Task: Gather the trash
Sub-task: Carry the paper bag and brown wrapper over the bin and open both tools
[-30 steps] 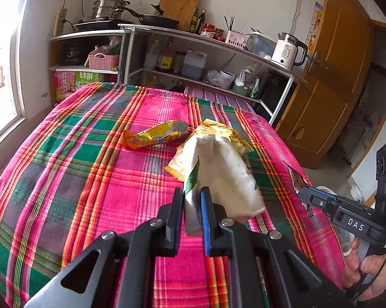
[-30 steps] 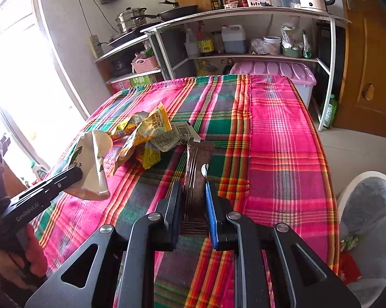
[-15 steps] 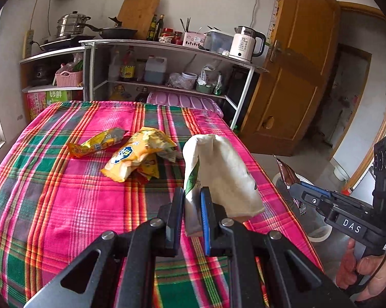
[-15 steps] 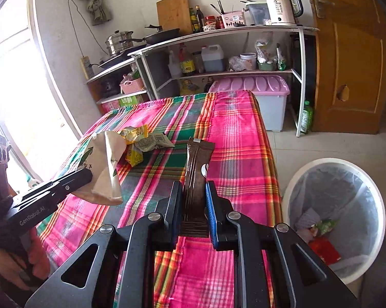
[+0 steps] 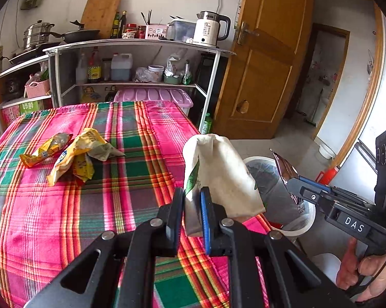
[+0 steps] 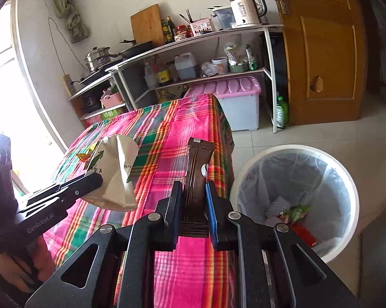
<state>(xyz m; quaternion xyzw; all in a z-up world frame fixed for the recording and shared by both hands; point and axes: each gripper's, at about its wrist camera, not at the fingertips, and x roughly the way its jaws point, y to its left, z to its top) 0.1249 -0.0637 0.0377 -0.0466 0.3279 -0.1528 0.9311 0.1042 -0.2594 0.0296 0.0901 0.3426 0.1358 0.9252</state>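
A white paper bag [image 5: 220, 177] is pinched in the left gripper [image 5: 192, 205], and a brown wrapper [image 6: 196, 177] is clamped upright in the right gripper [image 6: 193, 202], both carried off the table's right edge, presumably for dropping into the lined bin [image 6: 294, 151]. Yellow wrappers [image 5: 72, 154] are left near the table's far left. The bin's near rim is hidden behind the gripper.
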